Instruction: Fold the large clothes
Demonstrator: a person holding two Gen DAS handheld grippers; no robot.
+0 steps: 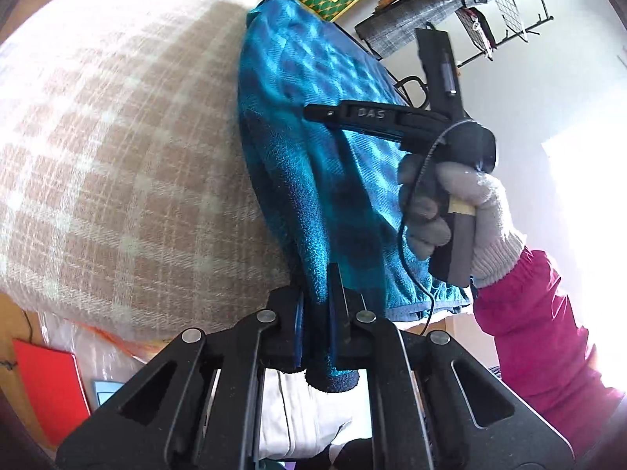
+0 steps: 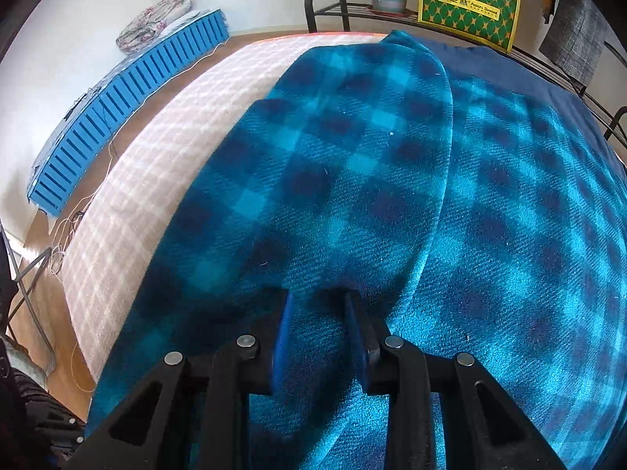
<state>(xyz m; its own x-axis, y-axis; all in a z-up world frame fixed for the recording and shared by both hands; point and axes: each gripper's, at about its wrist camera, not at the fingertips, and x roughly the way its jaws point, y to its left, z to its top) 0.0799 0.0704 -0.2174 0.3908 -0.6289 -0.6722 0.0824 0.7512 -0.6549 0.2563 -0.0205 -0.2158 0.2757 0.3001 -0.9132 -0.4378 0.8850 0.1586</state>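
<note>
Blue plaid fleece sits pinched between both grippers' jaws.

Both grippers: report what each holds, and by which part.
Left gripper clamps the blue plaid fleece at a bunched edge. Right gripper pinches a fold of it.
</note>
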